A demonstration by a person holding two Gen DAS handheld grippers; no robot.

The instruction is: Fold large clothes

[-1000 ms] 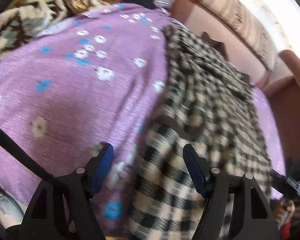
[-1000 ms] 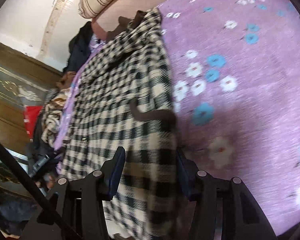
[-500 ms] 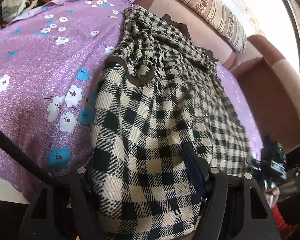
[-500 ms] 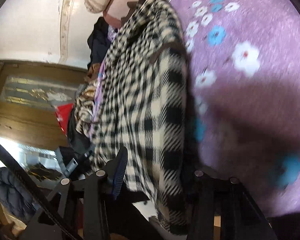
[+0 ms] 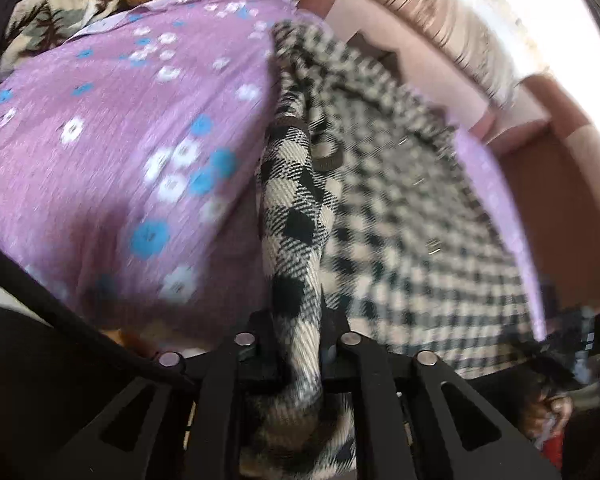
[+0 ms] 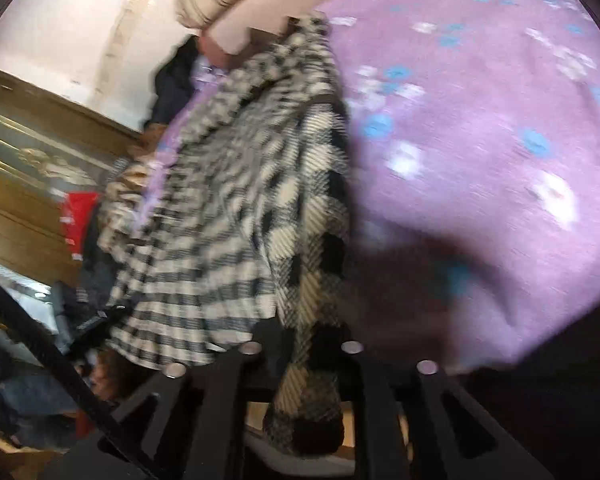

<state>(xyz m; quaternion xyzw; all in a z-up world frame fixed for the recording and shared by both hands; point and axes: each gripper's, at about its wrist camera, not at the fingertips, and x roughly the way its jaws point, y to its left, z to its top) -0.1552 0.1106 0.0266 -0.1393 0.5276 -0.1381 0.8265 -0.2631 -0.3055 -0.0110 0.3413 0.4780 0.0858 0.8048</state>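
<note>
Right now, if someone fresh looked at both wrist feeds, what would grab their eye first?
The black-and-cream checked woven garment, pinched in both the left gripper and the right gripper, fills the middle of each view. Beneath it spreads the purple bedcover with blue and white flowers. A striped beige bolster cushion lies along the pink upholstered edge at the far end.

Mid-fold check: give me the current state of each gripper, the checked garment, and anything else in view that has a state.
Left gripper: shut on the checked garment's edge.
Right gripper: shut on the checked garment's edge.
Checked garment: mostly spread on the bed, near edge bunched and pulled up toward both grippers.
Purple floral bedsheet: laid over the bed, garment on top of it.
Striped bolster: lying along the headboard.
</note>
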